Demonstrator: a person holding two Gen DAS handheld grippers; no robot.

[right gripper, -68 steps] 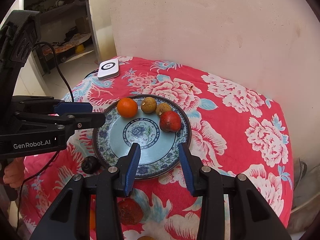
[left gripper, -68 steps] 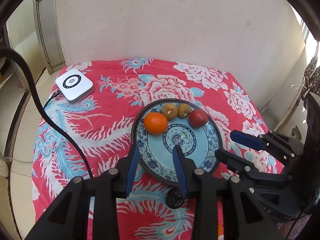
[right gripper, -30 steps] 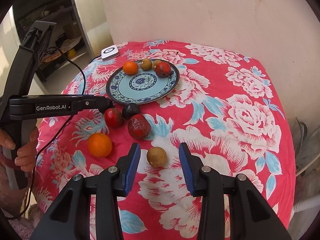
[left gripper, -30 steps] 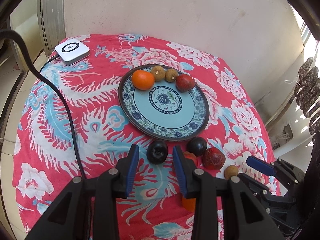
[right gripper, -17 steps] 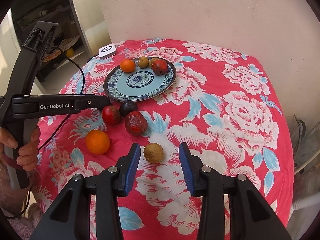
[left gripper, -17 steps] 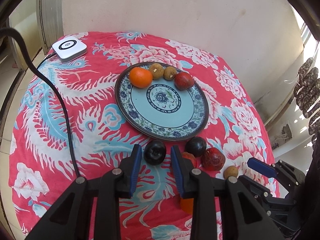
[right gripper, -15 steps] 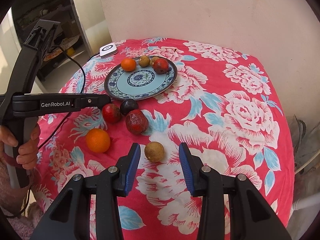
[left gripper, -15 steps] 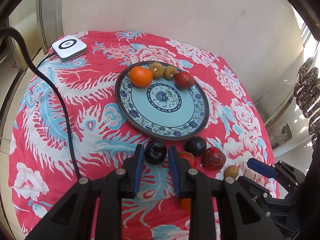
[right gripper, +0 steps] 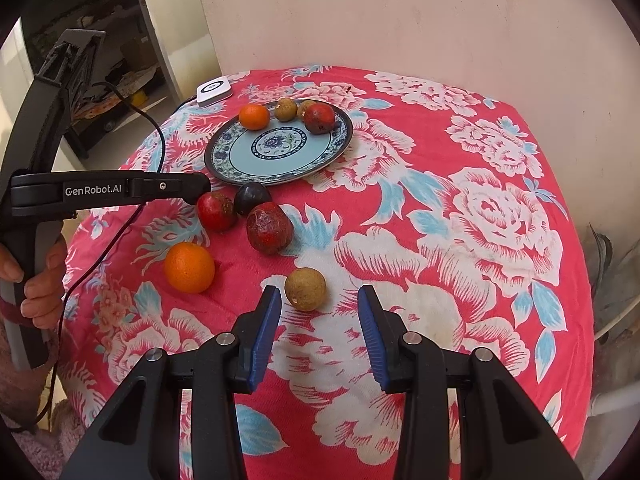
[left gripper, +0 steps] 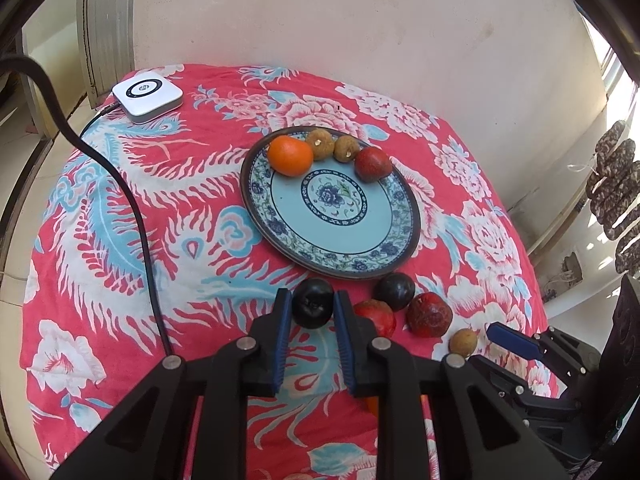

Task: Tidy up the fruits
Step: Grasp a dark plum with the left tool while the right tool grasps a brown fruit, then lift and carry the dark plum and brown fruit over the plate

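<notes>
A blue patterned plate [left gripper: 360, 236] holds an orange [left gripper: 290, 156], two brown fruits [left gripper: 320, 144] and a red fruit [left gripper: 373, 164] along its far rim. My left gripper [left gripper: 312, 306] is shut on a dark plum [left gripper: 312, 308] on the cloth just in front of the plate. Beside it lie another dark plum [left gripper: 394, 291], two red fruits [left gripper: 429, 315] and a small brown fruit [left gripper: 463, 343]. My right gripper [right gripper: 318, 312] is open, its jaws on either side of and just short of that brown fruit [right gripper: 305, 289]. A loose orange [right gripper: 189, 267] lies to its left.
The round table has a red flowered cloth [right gripper: 460, 220] and stands against a white wall [left gripper: 360, 32]. A white box [left gripper: 147, 97] with a black cable [left gripper: 132, 200] sits at the far left. The table edge drops away on the right [right gripper: 584, 280].
My left gripper has closed its jaws onto the dark plum. My right gripper has stayed open and barely moved by the small brown fruit.
</notes>
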